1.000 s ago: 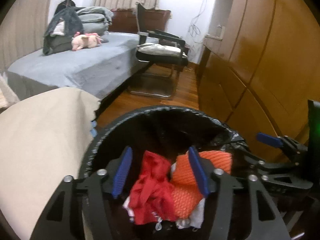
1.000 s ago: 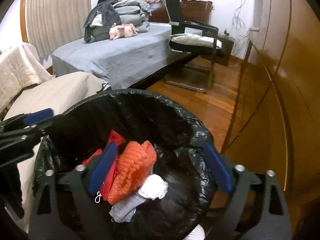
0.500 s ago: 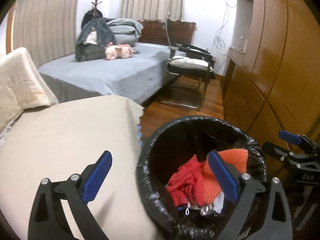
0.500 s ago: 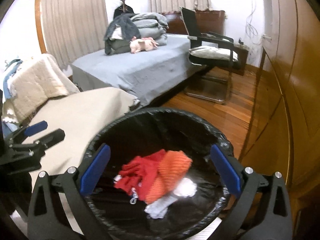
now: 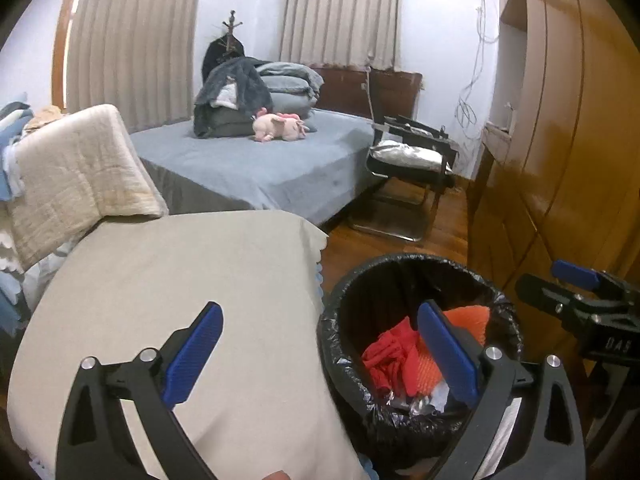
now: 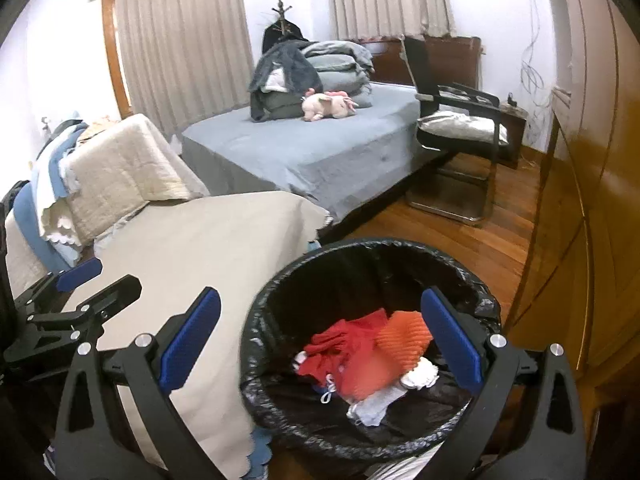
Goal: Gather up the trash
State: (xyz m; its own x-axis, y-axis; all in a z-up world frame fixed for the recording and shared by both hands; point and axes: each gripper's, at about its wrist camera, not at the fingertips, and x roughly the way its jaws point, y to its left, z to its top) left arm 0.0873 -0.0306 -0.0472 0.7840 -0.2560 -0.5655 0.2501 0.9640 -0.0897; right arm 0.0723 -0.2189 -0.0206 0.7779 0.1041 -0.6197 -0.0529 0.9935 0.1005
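Note:
A bin with a black liner (image 5: 416,258) stands on the wooden floor beside a beige-covered surface. In it lie a red crumpled piece (image 5: 386,360), an orange mesh piece (image 5: 470,316) and some white scraps (image 6: 420,372). My left gripper (image 5: 320,308) hangs open above the beige cover and the bin's left rim, nothing between its fingers. Above the bin (image 6: 372,246), my right gripper (image 6: 320,294) is also open and empty, with the red piece (image 6: 344,344) and the orange mesh (image 6: 404,332) below it. Each gripper shows at the edge of the other's view.
The beige cover (image 5: 180,280) fills the near left, with a folded quilt (image 5: 80,168) behind it. Beyond are a grey bed (image 5: 260,168) with piled bedding and a pink plush toy, and a black chair (image 5: 412,156). A wooden wardrobe (image 5: 560,160) lines the right side.
Both grippers have lifted up and back from the bin. The left jaws have spread wide, and the red and orange pieces that sat between them now lie in the bin.

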